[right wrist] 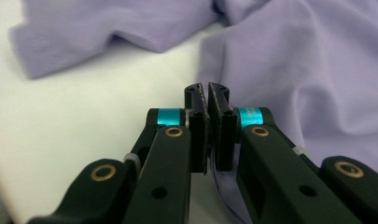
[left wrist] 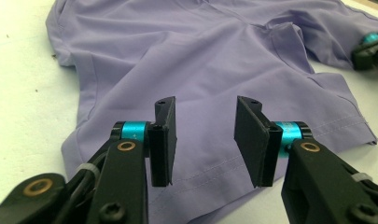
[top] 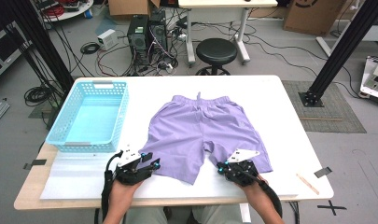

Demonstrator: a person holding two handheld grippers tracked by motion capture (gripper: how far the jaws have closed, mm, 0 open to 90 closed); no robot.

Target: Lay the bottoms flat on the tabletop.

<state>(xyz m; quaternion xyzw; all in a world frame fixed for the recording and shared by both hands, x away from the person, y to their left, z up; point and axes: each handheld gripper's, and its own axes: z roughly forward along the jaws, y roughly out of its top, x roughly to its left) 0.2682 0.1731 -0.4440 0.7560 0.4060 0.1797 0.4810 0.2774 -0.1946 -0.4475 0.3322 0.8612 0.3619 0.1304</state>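
1. Far left of the table: one pale blue basket, sitting just beside the shorts with nothing in it.
2. Next along, the left claw hovers over the hem of the near left leg; its two jaws stand partly apart with a clear gap between them and nothing gripped. In the left gripper view, the left claw has purple cloth lying flat beneath that gap, not pinched.
3. Centre: one pair of purple shorts, spread flat on the white table, waistband at the far side, two legs pointing toward the person.
4. Right now the right claw is at the inner hem of the right leg. In the right gripper view, the right claw has its jaws pressed together, a thin fold of purple hem caught between them.
5. Far right: one small wooden stick near the table edge, well apart from the shorts.
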